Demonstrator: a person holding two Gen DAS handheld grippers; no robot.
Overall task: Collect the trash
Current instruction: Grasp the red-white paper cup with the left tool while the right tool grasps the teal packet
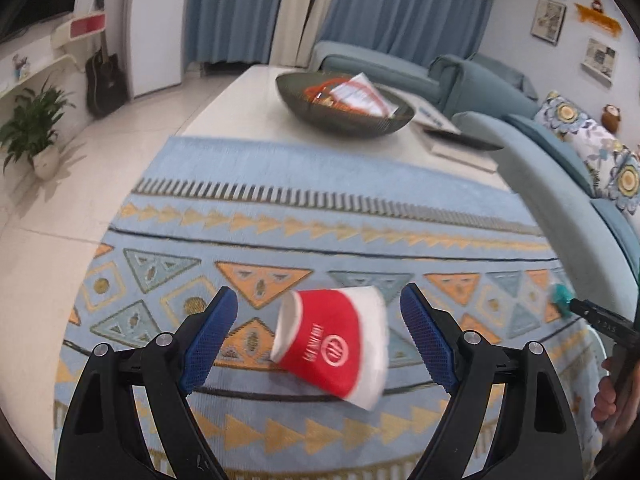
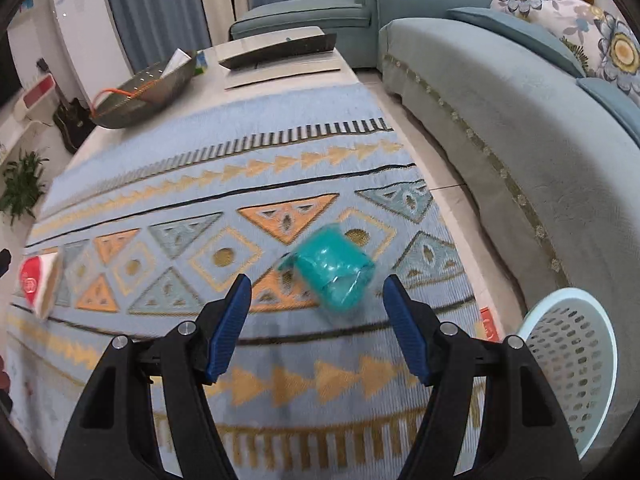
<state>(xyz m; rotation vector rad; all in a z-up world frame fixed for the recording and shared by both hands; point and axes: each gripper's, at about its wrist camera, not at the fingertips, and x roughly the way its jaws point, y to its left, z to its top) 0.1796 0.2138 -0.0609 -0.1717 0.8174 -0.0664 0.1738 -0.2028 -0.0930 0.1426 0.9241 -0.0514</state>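
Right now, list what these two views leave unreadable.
- Red paper cup: motion blur smears its white lettering in the left wrist view; the frame edge cuts it in the right wrist view.
- Teal packet: blurred, contents unclear.
- Laundry-style basket: inside hidden by its wall.
- Dark bowl: contents blurred.

One red-and-white paper cup [image 1: 334, 350] and one teal crumpled wrapper [image 2: 334, 272] are counted on the patterned cloth [image 2: 224, 184]. One dark mesh bowl [image 1: 348, 118], one perforated white basket [image 2: 576, 360], one guitar [image 1: 105, 76] and one potted plant [image 1: 38, 128] are seen.
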